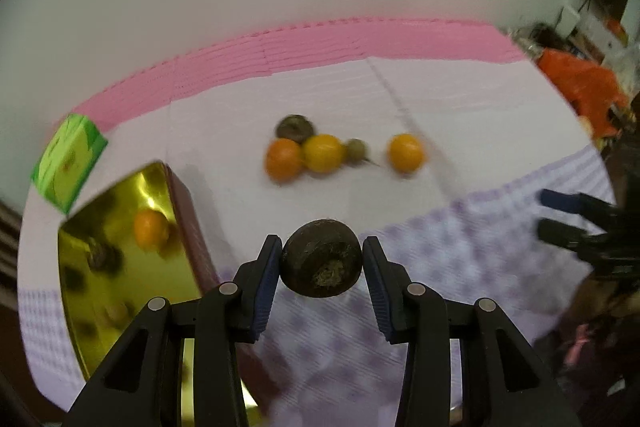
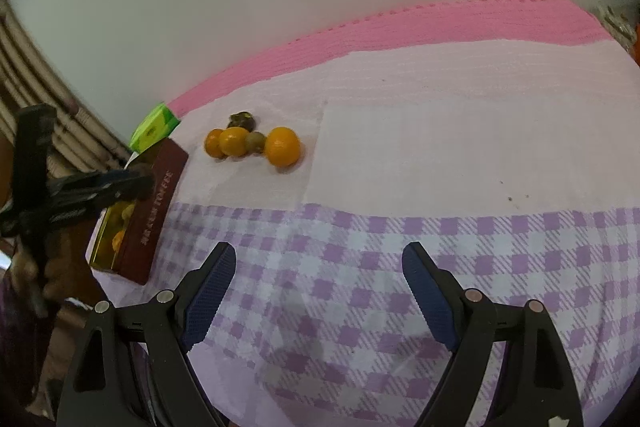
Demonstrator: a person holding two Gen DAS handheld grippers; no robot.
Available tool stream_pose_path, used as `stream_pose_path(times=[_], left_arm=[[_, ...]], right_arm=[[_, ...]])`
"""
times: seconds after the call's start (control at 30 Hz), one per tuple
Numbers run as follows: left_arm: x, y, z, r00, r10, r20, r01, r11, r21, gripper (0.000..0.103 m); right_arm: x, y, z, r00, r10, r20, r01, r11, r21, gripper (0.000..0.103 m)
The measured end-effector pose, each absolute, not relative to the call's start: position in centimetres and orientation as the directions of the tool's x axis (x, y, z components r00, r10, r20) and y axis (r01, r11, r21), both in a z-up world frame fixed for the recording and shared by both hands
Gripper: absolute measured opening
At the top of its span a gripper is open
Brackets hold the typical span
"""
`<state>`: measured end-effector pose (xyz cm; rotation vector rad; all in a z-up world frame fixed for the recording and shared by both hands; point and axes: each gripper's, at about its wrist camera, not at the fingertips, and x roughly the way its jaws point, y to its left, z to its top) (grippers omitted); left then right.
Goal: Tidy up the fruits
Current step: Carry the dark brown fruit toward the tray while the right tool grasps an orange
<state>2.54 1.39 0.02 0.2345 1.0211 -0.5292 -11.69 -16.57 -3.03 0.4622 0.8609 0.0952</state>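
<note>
My left gripper [image 1: 322,251] is shut on a dark brown round fruit [image 1: 321,264] and holds it above the cloth, just right of the gold-lined tin box [image 1: 112,267]. An orange [image 1: 150,227] and dark fruits lie in the box. On the cloth farther off lie an orange [image 1: 283,157], a yellow-orange fruit [image 1: 323,153], a dark fruit [image 1: 295,127], a small green-brown fruit [image 1: 356,149] and a lone orange [image 1: 405,153]. My right gripper [image 2: 318,263] is open and empty above the checked cloth; the fruit cluster [image 2: 252,143] lies ahead to its left.
A green carton [image 1: 68,159] stands behind the box, also in the right wrist view [image 2: 154,127]. The box's maroon side [image 2: 154,211] faces the right gripper. A pink mat [image 2: 400,27] runs along the wall. Orange clutter [image 1: 580,87] sits at the far right.
</note>
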Motion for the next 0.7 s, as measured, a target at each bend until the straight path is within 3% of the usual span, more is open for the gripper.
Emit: stream_pose_path(times=[0.23, 0.4, 0.7], left_arm=[[-1.5, 2.2, 2.0, 0.425, -0.366, -0.828, 0.491, 0.861, -0.129, 0.043], [-3.1, 3.5, 2.9, 0.451, -0.359, -0.817, 0.467, 0.875, -0.126, 0.043], [-3.8, 6.7, 4.3, 0.493, -0.356, -0.794, 0.408, 0.901, -0.15, 0.043]], right_arm=[[-9.6, -13.5, -0.1, 0.674, 0.269, -0.688, -0.066, 0.949, 0.307, 0.083], [-5.2, -12.1, 0.2, 0.659, 0.28, -0.698, -0.161, 0.959, 0.234, 0.068], [0.6, -11.0, -3.2, 0.602, 0.237, -0.762, -0.136, 0.971, 0.195, 0.063]])
